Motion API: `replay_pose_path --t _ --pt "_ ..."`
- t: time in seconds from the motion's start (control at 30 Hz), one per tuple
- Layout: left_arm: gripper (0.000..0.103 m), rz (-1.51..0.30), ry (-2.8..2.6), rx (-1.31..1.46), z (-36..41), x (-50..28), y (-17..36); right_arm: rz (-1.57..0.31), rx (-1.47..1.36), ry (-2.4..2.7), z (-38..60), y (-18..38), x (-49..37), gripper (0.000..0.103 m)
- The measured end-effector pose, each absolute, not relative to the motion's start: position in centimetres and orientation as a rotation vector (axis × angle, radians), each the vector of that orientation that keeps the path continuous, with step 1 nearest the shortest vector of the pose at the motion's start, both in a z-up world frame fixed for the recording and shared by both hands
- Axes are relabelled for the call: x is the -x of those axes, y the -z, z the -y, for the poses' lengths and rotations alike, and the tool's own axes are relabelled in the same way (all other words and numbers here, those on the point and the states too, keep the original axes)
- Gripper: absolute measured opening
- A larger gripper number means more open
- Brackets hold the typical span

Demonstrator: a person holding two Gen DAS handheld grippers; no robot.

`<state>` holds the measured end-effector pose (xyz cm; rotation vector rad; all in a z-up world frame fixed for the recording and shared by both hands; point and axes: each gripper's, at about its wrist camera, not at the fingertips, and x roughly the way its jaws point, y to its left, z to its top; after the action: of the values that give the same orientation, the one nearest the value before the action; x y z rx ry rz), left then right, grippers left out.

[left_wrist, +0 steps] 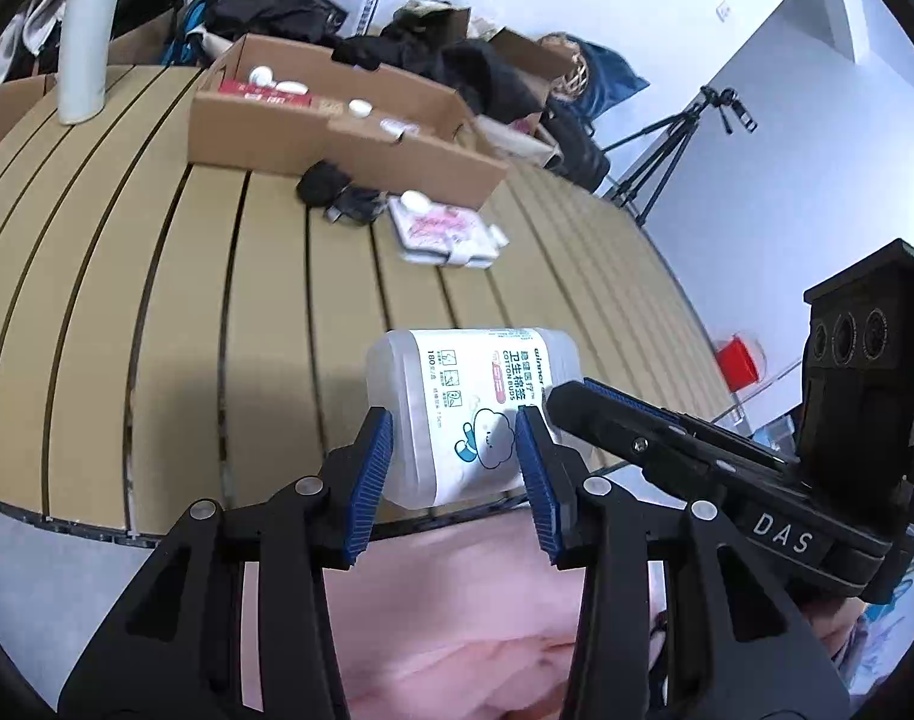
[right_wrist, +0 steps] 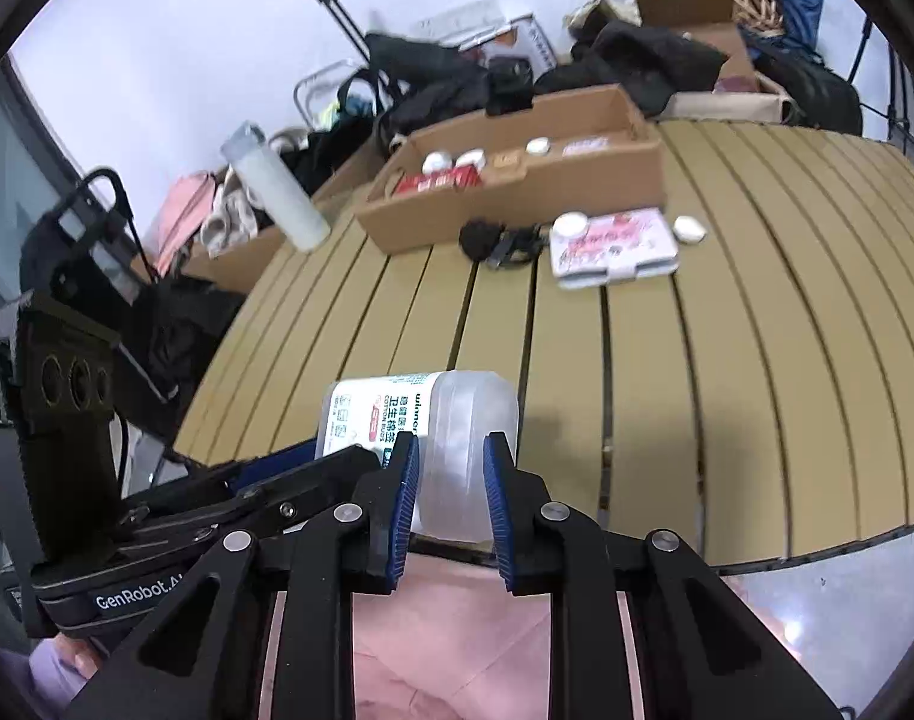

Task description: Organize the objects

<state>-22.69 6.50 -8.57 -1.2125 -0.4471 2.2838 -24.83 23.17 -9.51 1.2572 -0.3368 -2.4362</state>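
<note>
Cotton-bud box (left_wrist: 463,414) clamped between left claw (left_wrist: 453,456) and right claw (right_wrist: 450,480).

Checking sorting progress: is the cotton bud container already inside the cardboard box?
No, the cotton bud container is clamped between both hand-held grippers near the table edge, apart from the cardboard box.

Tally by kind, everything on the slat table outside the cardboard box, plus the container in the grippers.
cotton-bud container: 1
small white round pieces: 2
pink-printed flat pack: 1
black clump, parts unclear: 1
white cylinder: 1
Total: 6
</note>
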Motion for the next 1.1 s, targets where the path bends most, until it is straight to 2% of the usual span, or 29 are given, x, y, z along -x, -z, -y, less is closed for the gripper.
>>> replay_pose_path --t 0.17,0.4,0.5,0.7,0.8,0.9,0.97,1.03,1.1 --pt "0.038 0.44 -2.307 1.114 -6.9 27.9 4.0 0.266 -1.133 2.481 -23.3 5.1 27.8 0.023" --pt "0.038 0.465 -2.315 1.065 -7.4 42.2 -0.2 0.255 -1.037 2.478 -23.7 -0.1 40.3 0.023" --pt "0.038 0.458 -2.337 1.097 -7.5 47.1 1.3 0.32 -1.091 2.42 -24.0 0.8 46.1 0.023" --pt "0.038 0.455 -2.353 1.283 -7.7 53.1 7.3 0.303 -1.263 2.382 -22.2 6.8 54.1 0.023" --pt "0.033 0.407 -2.334 1.462 -8.0 54.6 11.8 0.281 -1.389 2.345 -21.4 11.0 56.3 0.023" --pt "0.029 0.329 -2.366 1.492 -8.1 54.1 13.2 0.264 -1.516 2.309 -20.6 14.7 57.1 0.022" --pt "0.033 0.341 -2.356 1.508 -7.7 53.4 13.0 0.212 -1.491 2.321 -20.3 15.1 56.7 0.022" --pt "0.049 0.362 -2.325 1.527 -7.3 53.0 12.5 0.249 -1.484 2.28 -20.7 14.8 56.5 0.022" --pt "0.052 0.363 -2.353 1.518 -6.8 52.3 11.0 0.309 -1.466 2.271 -21.6 13.8 56.2 0.026"
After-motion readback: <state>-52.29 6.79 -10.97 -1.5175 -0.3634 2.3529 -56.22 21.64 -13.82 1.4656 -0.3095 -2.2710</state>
